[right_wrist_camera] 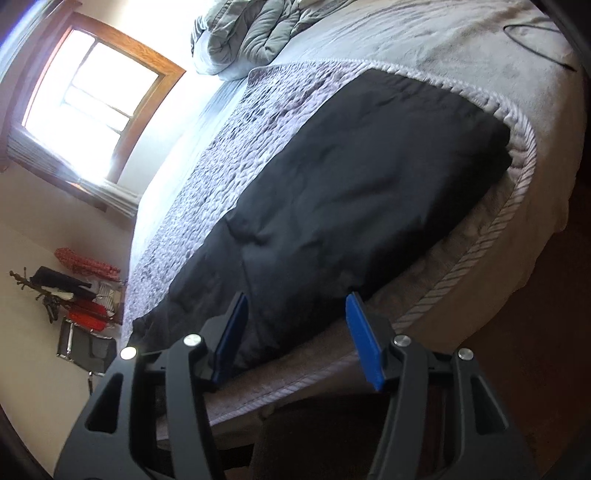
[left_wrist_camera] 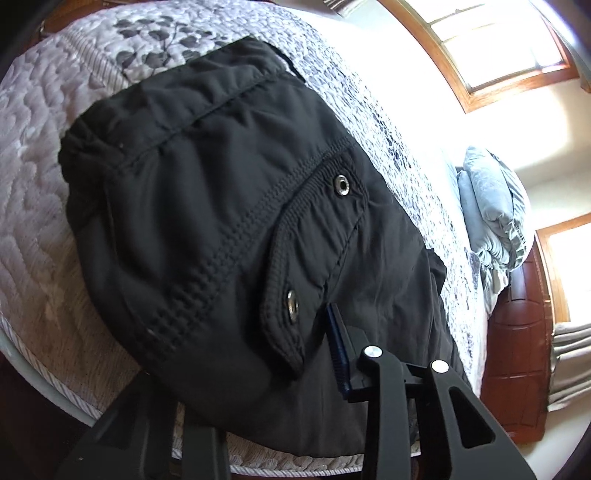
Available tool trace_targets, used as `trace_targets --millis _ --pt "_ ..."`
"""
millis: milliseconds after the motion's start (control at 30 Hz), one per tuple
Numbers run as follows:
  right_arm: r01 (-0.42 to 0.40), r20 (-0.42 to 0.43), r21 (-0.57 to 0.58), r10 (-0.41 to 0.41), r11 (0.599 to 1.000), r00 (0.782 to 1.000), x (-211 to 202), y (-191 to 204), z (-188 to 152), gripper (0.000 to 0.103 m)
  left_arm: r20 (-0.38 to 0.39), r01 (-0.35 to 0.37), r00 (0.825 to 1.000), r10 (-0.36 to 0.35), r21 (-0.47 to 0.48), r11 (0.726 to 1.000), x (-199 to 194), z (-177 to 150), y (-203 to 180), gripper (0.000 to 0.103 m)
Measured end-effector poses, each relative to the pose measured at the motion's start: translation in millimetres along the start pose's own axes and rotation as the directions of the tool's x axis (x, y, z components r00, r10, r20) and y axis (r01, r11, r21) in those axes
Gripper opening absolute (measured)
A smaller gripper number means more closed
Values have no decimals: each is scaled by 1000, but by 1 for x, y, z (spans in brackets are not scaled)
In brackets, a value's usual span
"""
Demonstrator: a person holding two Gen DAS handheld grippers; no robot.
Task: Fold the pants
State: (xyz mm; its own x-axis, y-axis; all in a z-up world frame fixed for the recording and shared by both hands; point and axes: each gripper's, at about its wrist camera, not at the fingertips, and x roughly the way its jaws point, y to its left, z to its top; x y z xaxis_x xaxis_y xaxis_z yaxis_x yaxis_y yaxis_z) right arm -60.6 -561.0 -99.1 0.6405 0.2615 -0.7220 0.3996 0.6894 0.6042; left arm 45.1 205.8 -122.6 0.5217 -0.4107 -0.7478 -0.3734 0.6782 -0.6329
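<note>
Black pants (right_wrist_camera: 332, 206) lie folded on the quilt (right_wrist_camera: 229, 155), straight ahead of both grippers. Right gripper (right_wrist_camera: 295, 332) stands open over their near edge, gripping nothing. Left gripper (left_wrist_camera: 258, 369) pinches the pants beside a snap pocket flap (left_wrist_camera: 314, 240). A bundled comforter (right_wrist_camera: 251, 33) sits far beyond.

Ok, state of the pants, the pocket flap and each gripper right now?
pants: lying on the bed, partly folded
pocket flap: lying flat, two snaps showing
left gripper: fabric over it, one finger hidden, grip unclear
right gripper: open, pants edge between its fingers
</note>
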Motion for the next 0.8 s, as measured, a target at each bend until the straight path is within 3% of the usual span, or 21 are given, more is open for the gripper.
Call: trace_targets --millis 233,367,400,500,567,667,733,767,800 --pt "-12 -121 6 12 1000 993 43 12 -20 46 -14 -5 1000 5 -1 1000 7 1 -3 34" --pt "-32 -132 36 37 999 991 55 11 -17 5 -17 -6 1000 6 -6 1000 8 2 -4 36" --pt "-46 -122 34 50 998 991 53 12 -15 3 -17 -10 1000 10 -2 1000 8 3 -5 36" --pt "-91 -58 -39 89 995 994 34 29 -9 2 -12 -30 999 31 21 999 7 3 -10 36" --pt "-76 -41 -68 73 995 996 25 36 -7 2 -6 -52 999 52 46 998 7 2 -14 36" --pt "13 -112 -41 -18 999 994 38 25 -12 2 -2 -67 998 67 61 996 10 1 -16 38" --pt "33 -135 -31 -37 999 990 47 16 -16 5 -4 -64 998 64 58 996 10 2 -15 39" --pt "33 -136 -36 -37 999 990 47 15 -16 14 -4 -62 998 63 57 996 10 3 -15 39" --pt "54 -128 -37 -58 998 990 45 15 -15 32 -5 -61 998 61 57 997 9 3 -14 39"
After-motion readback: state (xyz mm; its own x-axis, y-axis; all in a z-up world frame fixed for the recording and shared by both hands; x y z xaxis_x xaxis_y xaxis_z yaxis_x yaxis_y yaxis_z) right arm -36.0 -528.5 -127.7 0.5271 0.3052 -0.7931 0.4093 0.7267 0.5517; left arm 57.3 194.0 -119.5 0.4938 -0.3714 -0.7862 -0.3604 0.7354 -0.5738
